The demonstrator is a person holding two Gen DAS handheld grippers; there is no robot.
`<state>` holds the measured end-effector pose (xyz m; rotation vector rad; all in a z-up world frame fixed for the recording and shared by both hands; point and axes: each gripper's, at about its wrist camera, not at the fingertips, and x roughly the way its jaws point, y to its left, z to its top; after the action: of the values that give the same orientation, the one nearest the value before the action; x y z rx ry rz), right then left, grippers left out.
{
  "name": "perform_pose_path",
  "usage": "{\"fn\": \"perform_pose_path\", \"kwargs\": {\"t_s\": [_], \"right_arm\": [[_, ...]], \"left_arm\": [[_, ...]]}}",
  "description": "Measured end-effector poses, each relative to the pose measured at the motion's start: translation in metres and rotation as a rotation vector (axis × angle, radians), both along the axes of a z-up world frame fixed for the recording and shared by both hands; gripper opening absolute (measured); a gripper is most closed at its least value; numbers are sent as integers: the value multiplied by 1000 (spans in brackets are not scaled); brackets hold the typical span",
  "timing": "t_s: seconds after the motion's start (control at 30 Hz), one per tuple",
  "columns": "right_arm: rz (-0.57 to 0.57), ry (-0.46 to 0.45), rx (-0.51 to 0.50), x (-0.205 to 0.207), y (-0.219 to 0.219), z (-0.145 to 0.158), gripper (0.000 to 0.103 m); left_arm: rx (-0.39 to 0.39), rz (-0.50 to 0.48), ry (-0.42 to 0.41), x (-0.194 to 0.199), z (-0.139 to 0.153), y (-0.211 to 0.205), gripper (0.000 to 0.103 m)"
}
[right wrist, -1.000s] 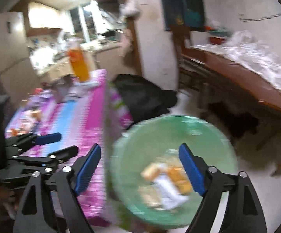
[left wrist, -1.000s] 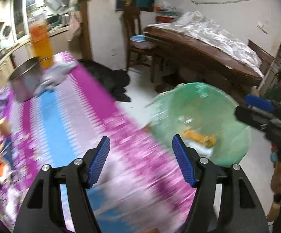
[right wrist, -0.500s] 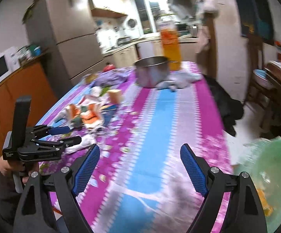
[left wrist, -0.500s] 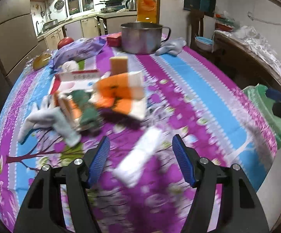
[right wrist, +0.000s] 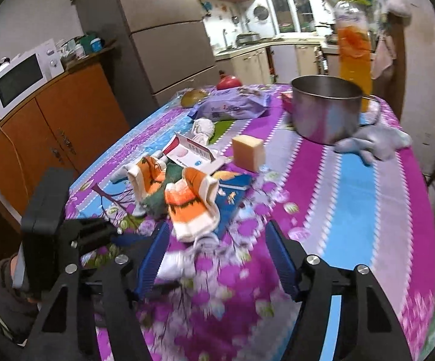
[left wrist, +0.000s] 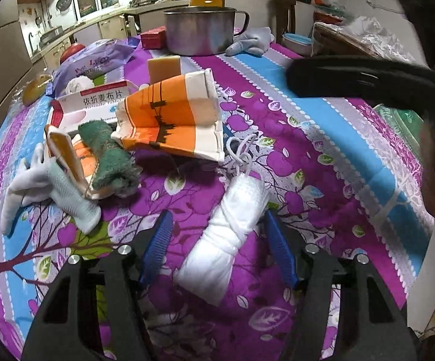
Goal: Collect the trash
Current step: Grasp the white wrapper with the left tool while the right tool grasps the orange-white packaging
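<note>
A white folded face mask (left wrist: 232, 231) with elastic loops lies on the purple flowered tablecloth (left wrist: 322, 162). My left gripper (left wrist: 219, 249) straddles it with its jaws closing; the blue pads (left wrist: 157, 246) stand just clear of the mask. Behind it lies the trash pile: a torn orange-and-white carton (left wrist: 172, 120), a green scouring pad (left wrist: 109, 156), a medicine box (left wrist: 97, 102) and a white glove (left wrist: 46, 192). My right gripper (right wrist: 217, 255) hovers over the near cloth, jaws closing on nothing. The mask (right wrist: 175, 263) shows blurred by its left pad. The left gripper (right wrist: 103, 234) is also seen there, held by a hand.
A steel pot (right wrist: 325, 111), an orange juice bottle (right wrist: 354, 45), a grey glove (right wrist: 373, 144), a yellow sponge block (right wrist: 249, 152) and a purple packet (right wrist: 232, 108) stand farther back. A green bag (left wrist: 403, 120) hangs past the table's right edge. A cabinet with a microwave (right wrist: 22, 81) is left.
Both views swung from the green bag beside the table to the trash pile on it. My left gripper came down over the white mask. Both pairs of jaws stand narrower.
</note>
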<state>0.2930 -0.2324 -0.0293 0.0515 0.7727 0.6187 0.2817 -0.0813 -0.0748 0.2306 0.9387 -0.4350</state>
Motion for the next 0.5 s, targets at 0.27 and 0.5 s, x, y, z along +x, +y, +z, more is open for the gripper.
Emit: {"fn": "perform_pose_path", "kwargs": {"t_s": [0.27, 0.5], "right_arm": [[109, 40, -27, 56, 43, -28, 47], [133, 30, -61, 62, 67, -38, 22]], "left_arm": [[-49, 46, -13, 1, 1, 19, 26], [-48, 51, -34, -1, 1, 19, 26]]}}
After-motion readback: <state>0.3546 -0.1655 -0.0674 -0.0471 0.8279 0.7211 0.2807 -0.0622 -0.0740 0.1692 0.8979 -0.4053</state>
